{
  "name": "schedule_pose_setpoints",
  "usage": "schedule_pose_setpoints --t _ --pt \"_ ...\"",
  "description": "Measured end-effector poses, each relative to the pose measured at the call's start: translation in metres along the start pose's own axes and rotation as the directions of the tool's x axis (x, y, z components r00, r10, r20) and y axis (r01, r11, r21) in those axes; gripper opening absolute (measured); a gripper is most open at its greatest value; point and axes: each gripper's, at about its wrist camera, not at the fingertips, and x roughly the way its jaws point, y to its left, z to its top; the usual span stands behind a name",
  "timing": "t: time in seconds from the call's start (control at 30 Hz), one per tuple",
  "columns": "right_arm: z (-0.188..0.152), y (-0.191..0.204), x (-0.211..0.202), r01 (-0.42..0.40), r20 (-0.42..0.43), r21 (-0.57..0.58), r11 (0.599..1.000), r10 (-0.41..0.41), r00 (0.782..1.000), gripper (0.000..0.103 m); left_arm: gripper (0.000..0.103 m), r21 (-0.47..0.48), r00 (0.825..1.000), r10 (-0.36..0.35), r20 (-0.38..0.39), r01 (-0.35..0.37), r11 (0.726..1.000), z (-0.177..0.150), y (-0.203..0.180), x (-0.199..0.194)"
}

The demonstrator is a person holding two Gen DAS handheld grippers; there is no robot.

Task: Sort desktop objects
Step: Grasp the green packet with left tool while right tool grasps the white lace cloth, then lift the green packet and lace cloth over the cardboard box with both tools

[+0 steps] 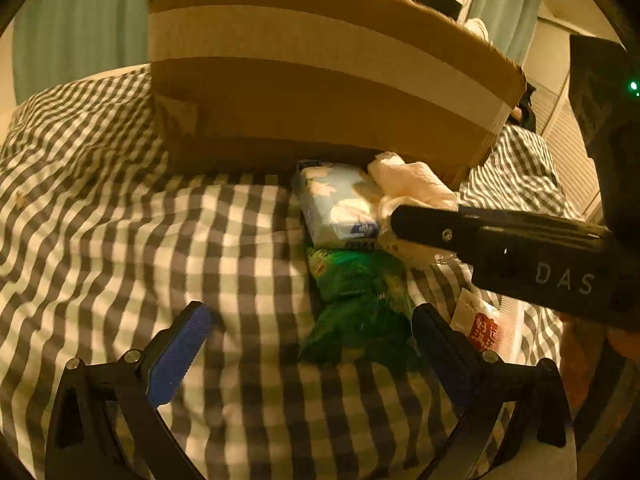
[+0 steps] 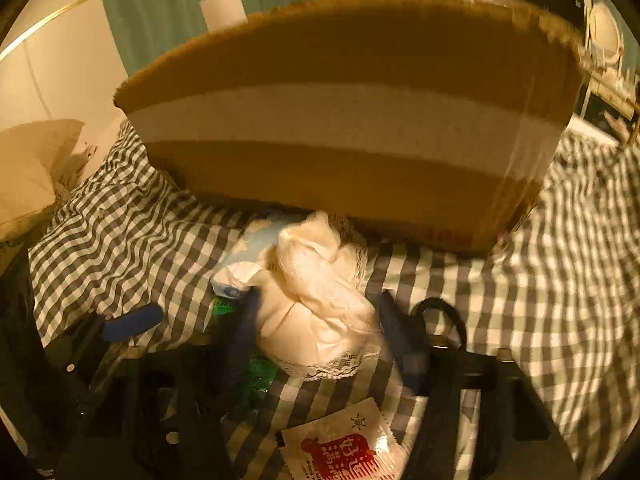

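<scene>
My right gripper is shut on a cream cloth bundle with a lace edge, held just above the checked cloth in front of a cardboard box. In the left wrist view the right gripper's finger reaches in from the right with the cream bundle. My left gripper is open and empty, low over the cloth, with a green snack bag between its fingers. A light blue tissue pack lies beyond the bag, against the box.
A white sachet with red print lies near the right gripper; it also shows in the left wrist view. A black strap loop lies right of the bundle. A cream pillow sits far left. Checked cloth covers the surface.
</scene>
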Motion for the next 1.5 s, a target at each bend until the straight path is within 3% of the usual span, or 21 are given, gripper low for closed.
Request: schedule_pose_setpoints --t 0.13,0.3,0.4,0.47,0.5,0.6,0.9,1.5 --pt "0.000 0.002 -0.009 0.026 0.020 -0.021 0.999 -0.026 0.999 0.028 0.103 0.033 0.999 -0.035 -0.014 0.036 0.999 0.006 -0.007 0.008" --pt "-0.002 -0.003 -0.025 0.033 0.054 0.012 0.999 -0.034 0.998 0.027 0.101 0.069 0.999 -0.013 -0.036 0.015 0.997 0.005 -0.012 0.011" --pt "-0.007 -0.008 -0.030 0.039 0.051 0.030 0.999 -0.041 0.998 0.027 0.087 0.065 0.999 -0.018 -0.037 0.021 0.998 0.007 -0.013 0.011" --pt "-0.009 -0.010 -0.034 0.045 0.055 0.039 0.998 -0.047 0.997 0.027 0.061 0.066 0.999 -0.025 -0.035 0.027 0.997 0.009 -0.015 0.011" --pt "-0.009 -0.011 -0.036 0.042 0.057 0.046 0.998 -0.044 0.997 0.027 0.054 0.070 0.999 -0.033 -0.036 0.035 0.997 0.009 -0.016 0.011" --pt "-0.011 -0.014 -0.042 0.046 0.066 0.055 0.997 -0.050 0.997 0.027 0.048 0.079 0.999 -0.029 -0.017 0.031 0.996 0.007 -0.017 0.006" --pt "-0.015 -0.010 -0.063 0.064 0.102 0.060 0.996 -0.070 0.992 0.026 0.047 -0.010 0.999 -0.054 -0.001 0.054 0.998 -0.001 0.010 -0.021" --pt "-0.042 0.027 -0.123 0.074 0.186 0.033 0.997 -0.079 0.979 0.026 0.047 -0.023 0.993 -0.090 0.077 0.092 0.996 -0.006 0.002 -0.088"
